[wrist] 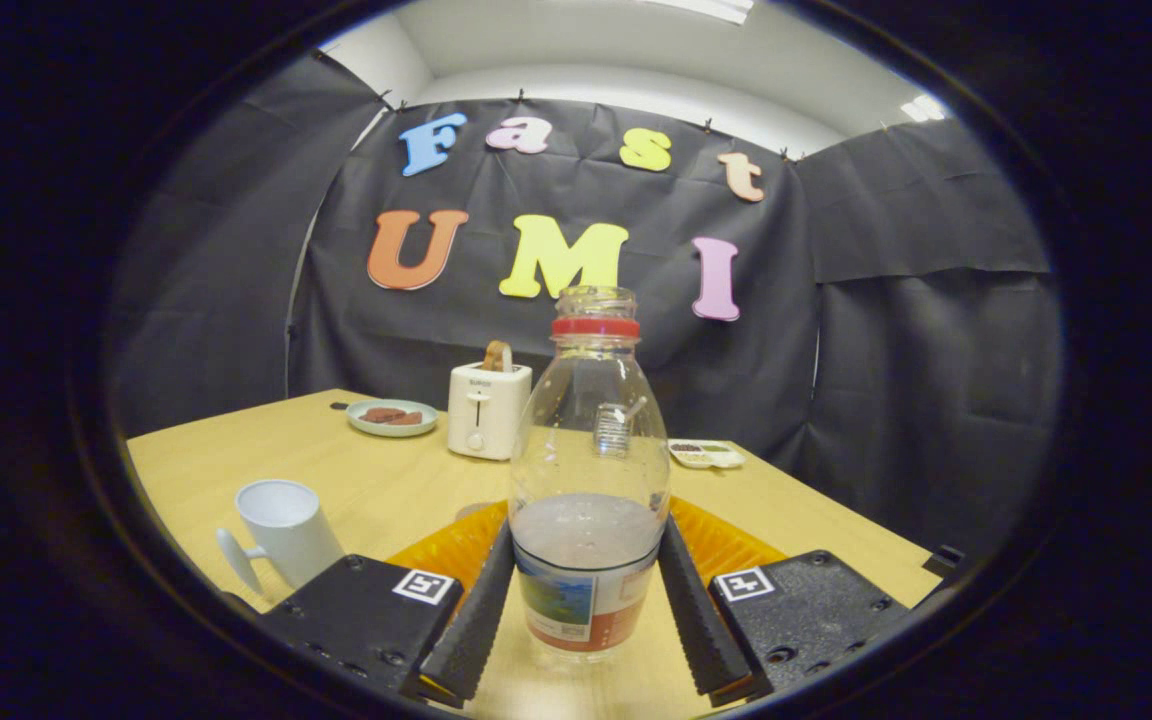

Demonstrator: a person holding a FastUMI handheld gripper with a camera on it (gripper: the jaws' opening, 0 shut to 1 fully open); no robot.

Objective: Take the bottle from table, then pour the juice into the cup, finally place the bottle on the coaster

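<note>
A clear plastic bottle (588,470) with a red neck ring and no cap stands upright between my fingers, with greyish juice filling its lower third. My gripper (586,535) is shut on the bottle, one finger pressing each side just above the label. An orange ribbed coaster (731,548) lies on the table right behind the bottle, showing on both sides of it. A white cup (286,528) with a handle stands to the left of the left finger. I cannot tell whether the bottle's base rests on the table.
The wooden table (376,480) runs back to the black cloth wall. At its far side stand a white toaster (486,408) with a slice in it, a small plate (393,417) of food to its left, and a flat packet (704,455) to its right.
</note>
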